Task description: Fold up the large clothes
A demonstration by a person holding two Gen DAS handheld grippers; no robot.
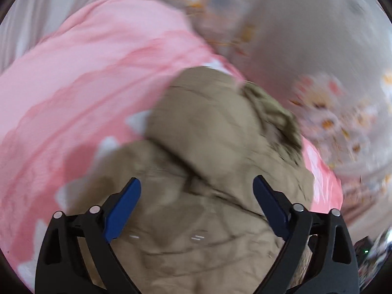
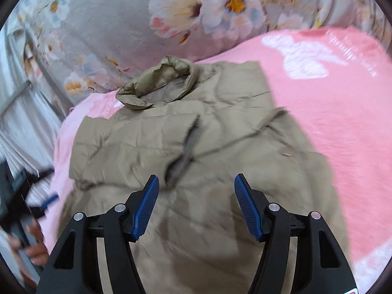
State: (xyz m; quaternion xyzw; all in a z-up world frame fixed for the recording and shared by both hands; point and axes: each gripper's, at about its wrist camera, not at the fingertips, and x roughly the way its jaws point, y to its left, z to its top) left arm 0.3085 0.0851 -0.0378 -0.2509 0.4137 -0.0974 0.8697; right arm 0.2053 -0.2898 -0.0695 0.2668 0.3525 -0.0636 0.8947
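Note:
A large khaki padded jacket [image 2: 196, 147] lies on a pink blanket [image 2: 330, 112], its collar [image 2: 156, 85] at the far end and its sleeves laid across the body. In the left wrist view the jacket [image 1: 208, 147] is blurred and fills the middle. My left gripper [image 1: 197, 186] is open, hovering over the jacket with nothing between its blue pads. My right gripper [image 2: 197, 182] is open above the jacket's lower part, also holding nothing. The left gripper [image 2: 47, 202] and the hand on it show blurred at the left edge of the right wrist view.
The pink blanket [image 1: 73, 85] covers a bed. A grey floral sheet [image 2: 147, 24] lies behind the jacket. White pleated fabric [image 2: 19, 122] hangs at the left of the right wrist view.

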